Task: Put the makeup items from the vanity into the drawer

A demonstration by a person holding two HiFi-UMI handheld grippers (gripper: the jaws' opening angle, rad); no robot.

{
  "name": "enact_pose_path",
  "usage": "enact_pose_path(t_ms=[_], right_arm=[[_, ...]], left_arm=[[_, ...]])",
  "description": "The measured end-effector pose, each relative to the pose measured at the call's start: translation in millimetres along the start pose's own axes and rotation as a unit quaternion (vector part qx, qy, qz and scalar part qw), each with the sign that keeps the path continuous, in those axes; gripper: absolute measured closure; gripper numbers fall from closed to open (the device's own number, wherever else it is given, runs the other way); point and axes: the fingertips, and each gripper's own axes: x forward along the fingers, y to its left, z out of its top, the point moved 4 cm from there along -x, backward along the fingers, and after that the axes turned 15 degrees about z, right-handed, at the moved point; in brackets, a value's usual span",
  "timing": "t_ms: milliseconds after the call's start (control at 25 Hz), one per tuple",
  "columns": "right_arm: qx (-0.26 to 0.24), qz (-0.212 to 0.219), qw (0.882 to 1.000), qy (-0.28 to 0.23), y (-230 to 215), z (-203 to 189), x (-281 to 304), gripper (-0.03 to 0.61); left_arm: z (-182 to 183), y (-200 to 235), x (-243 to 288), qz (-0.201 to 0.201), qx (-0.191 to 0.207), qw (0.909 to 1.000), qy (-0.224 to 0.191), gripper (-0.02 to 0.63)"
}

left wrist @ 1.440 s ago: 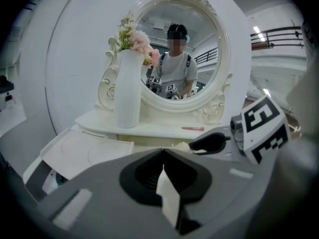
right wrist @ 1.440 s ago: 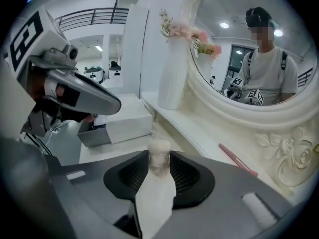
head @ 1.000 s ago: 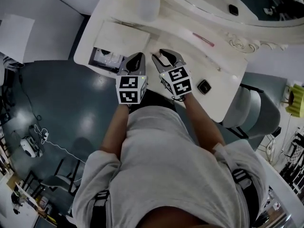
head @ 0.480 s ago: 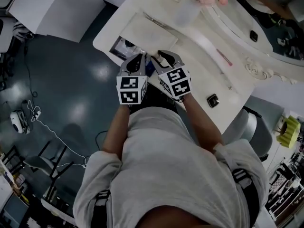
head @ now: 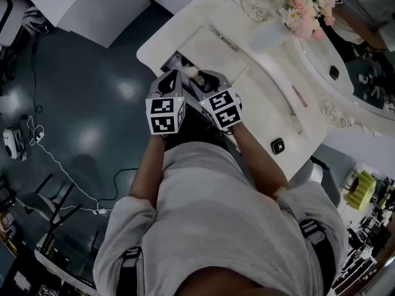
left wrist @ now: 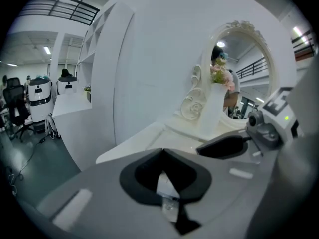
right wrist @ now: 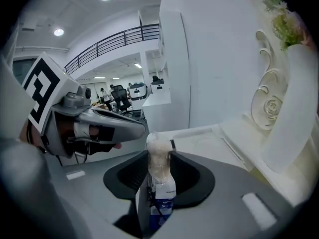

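Observation:
My right gripper (right wrist: pixel 159 156) is shut on a small clear bottle (right wrist: pixel 158 169) with a pale, rounded cap and a blue-and-white label; the cap (head: pixel 191 73) pokes out past the jaws in the head view. My left gripper (left wrist: pixel 162 152) is shut with nothing in it and sits close beside the right gripper (head: pixel 202 81). Both hang over the front edge of the white vanity (head: pixel 259 110), right next to its open drawer (head: pixel 173 60). A pink stick-shaped item (head: pixel 299 95) and a small black compact (head: pixel 278 145) lie on the vanity top to the right.
A pale vase of pink flowers (head: pixel 274 32) stands at the back of the vanity by an ornate oval mirror (head: pixel 336 73). A white partition (head: pixel 92 5) stands at upper left. Dark floor with cables (head: pixel 55 165) lies to the left, a chair (head: pixel 318 177) at the right.
Both grippers have travelled together leftward along the vanity's front edge and now sit at the open drawer. The bottle's cap now shows past the right jaws. Neither gripper's jaws have changed.

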Motion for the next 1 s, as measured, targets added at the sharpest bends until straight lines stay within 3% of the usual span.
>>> enact_pose_path(t_ms=[320, 720, 1000], right_arm=[[-0.016, -0.002, 0.998, 0.057, -8, 7, 54, 0.439], [-0.030, -0.027, 0.995, 0.092, -23, -1, 93, 0.437], [-0.067, -0.044, 0.989, 0.123, -27, -6, 105, 0.426]], left_arm=[[3, 42, 23, -0.003, 0.002, 0.9998, 0.020, 0.611], [4, 58, 46, -0.023, 0.022, 0.9988, 0.037, 0.611], [0, 59, 53, -0.033, 0.032, 0.9978, 0.047, 0.611]])
